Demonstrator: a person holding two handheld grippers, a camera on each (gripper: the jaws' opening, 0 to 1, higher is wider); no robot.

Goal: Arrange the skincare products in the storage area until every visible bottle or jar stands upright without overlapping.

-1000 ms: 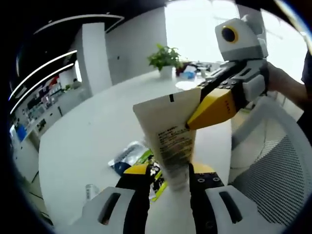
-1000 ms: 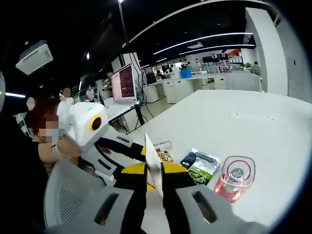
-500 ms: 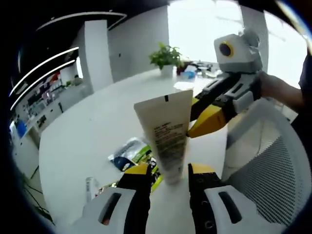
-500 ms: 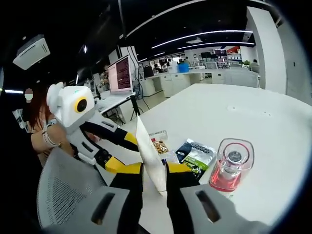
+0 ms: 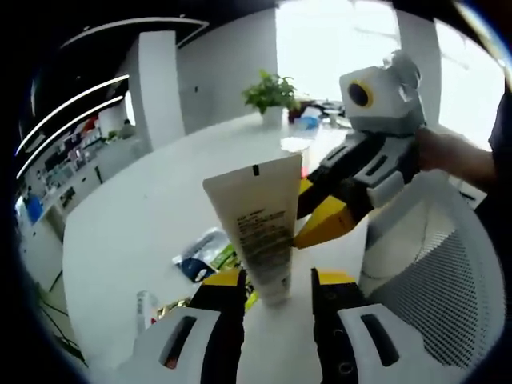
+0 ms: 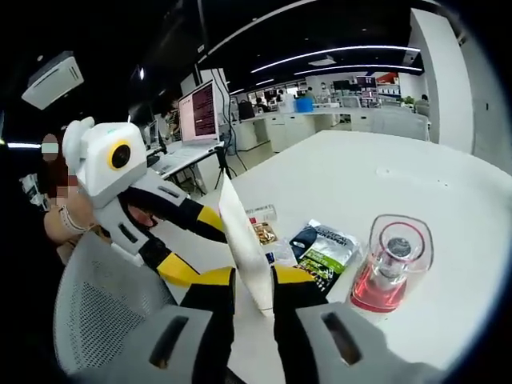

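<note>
tube [image 5: 258, 228], white, printed text on its face, flat crimped end up, standing at centre of the left gripper view; lower end clamped between the yellow-tipped jaws of the left tool [image 5: 276, 286]. same tube [image 6: 246, 254] seen edge-on at centre of the right gripper view, sitting between the jaws of the right tool [image 6: 248, 288]; whether those jaws press it or merely flank it cannot be told. right tool [image 5: 324, 226] also appears in the left gripper view, right of centre, its yellow jaw tip beside the tube. left tool [image 6: 178, 268] appears at left of the right gripper view, with a hand [image 6: 66, 226] behind it.

tabletop [image 6: 416, 188], white, broad. sachets [image 6: 324, 250], green and dark, flat on it, lower centre right. jar [image 6: 392, 274], clear with pink liquid, upright, lower right. chair back [image 5: 444, 284], white mesh, right of the left gripper view. potted plant [image 5: 270, 96], upper centre, far end of the tabletop.
</note>
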